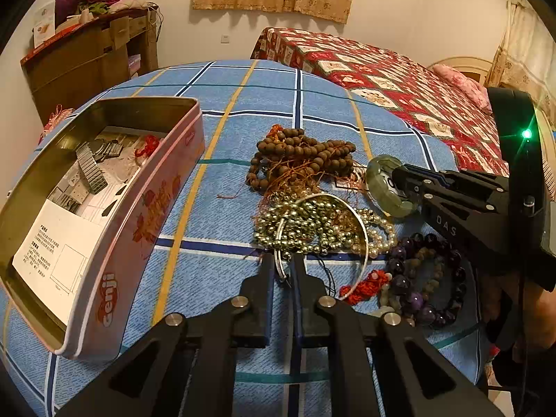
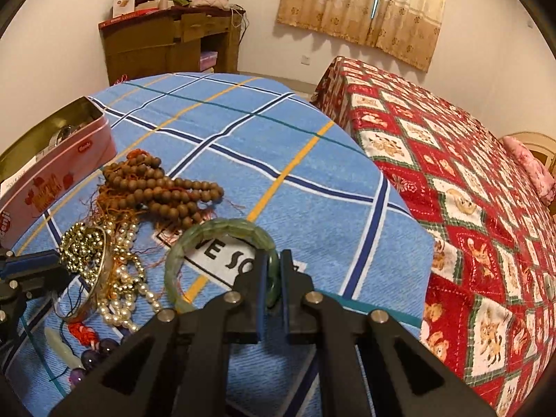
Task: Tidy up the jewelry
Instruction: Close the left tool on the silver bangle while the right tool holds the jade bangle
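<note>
My left tongs (image 1: 281, 264) are clenched on the silver bangle (image 1: 361, 229) at frame centre; my right tongs (image 2: 274, 278) grasp the jade bangle (image 2: 222, 229). The tin (image 1: 180, 180), left, holds little; most beads remain outside, I judge.

— Can you read the paper sheet (image 1: 52, 239) lying in the tin (image 1: 114, 243)?

— No. Its print is too small, and the tin's near wall hides the lower edge. From your right wrist, the picture's left edge cuts the tin (image 2: 59, 170) off.

— And the purple beads (image 1: 429, 274)?

— Your right gripper's body covers their far side. In the right view the purple beads (image 2: 99, 351) sit half behind your own gripper's arm, and the green bangle (image 2: 222, 232) loses its near arc between the pads.
</note>
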Tool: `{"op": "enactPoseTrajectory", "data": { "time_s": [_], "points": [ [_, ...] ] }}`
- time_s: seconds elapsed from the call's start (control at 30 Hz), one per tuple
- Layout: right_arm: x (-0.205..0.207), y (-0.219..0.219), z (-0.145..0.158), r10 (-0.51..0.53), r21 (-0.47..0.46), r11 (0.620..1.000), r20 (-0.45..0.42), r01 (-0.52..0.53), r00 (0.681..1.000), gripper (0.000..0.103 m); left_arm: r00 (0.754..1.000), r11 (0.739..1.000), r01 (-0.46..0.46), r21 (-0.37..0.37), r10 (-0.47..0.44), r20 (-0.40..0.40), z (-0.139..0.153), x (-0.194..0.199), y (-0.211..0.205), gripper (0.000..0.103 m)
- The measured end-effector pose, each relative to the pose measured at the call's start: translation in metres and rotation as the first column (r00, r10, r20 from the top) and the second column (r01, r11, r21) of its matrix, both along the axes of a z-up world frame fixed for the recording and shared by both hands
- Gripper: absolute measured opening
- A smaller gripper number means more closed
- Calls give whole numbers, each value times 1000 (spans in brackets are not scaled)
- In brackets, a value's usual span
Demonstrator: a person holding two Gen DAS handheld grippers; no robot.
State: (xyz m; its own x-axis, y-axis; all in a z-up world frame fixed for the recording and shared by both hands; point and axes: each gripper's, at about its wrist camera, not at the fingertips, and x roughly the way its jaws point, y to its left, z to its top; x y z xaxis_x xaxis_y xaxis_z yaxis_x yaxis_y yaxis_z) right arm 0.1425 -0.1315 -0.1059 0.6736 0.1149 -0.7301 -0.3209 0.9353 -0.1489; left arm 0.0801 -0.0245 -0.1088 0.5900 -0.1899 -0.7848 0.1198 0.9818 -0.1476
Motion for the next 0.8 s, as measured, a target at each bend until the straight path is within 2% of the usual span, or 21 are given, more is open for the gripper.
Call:
{"op": "enactPoseTrajectory", "data": {
  "time_s": [0.13, 0.33, 0.4, 0.53, 0.57, 0.63, 0.8],
  "points": [
    [-1, 0, 1, 0, 3, 1000, 6, 0, 1000, 8, 998, 1000, -26, 13, 25, 54, 8, -7, 3, 4],
    [0, -5, 1, 0, 42, 999, -4, 0, 1000, 8, 981, 991, -59, 118, 35, 193, 29, -24, -2, 4],
    [-1, -2, 1, 0, 25, 1000, 1, 0, 1000, 8, 967, 983, -83, 161, 40, 253, 40, -30, -1, 4],
    [-2, 3, 0, 2, -17, 1000, 11, -2, 1000, 8, 933, 977, -106, 183, 35, 357, 65, -42, 2, 4],
    [-2, 3, 0, 2, -19, 1000, 12, -2, 1000, 8, 924, 976, -110, 188, 31, 382, 71, -45, 2, 0],
    [-3, 2, 0, 3, -14, 1000, 11, -2, 1000, 8, 916, 977, -113, 181, 31, 401, 77, -47, 2, 0],
    [-3, 1, 1, 5, 7, 1000, 9, -5, 1000, 8, 926, 983, -95, 158, 29, 377, 72, -44, 4, 0]
  ]
}}
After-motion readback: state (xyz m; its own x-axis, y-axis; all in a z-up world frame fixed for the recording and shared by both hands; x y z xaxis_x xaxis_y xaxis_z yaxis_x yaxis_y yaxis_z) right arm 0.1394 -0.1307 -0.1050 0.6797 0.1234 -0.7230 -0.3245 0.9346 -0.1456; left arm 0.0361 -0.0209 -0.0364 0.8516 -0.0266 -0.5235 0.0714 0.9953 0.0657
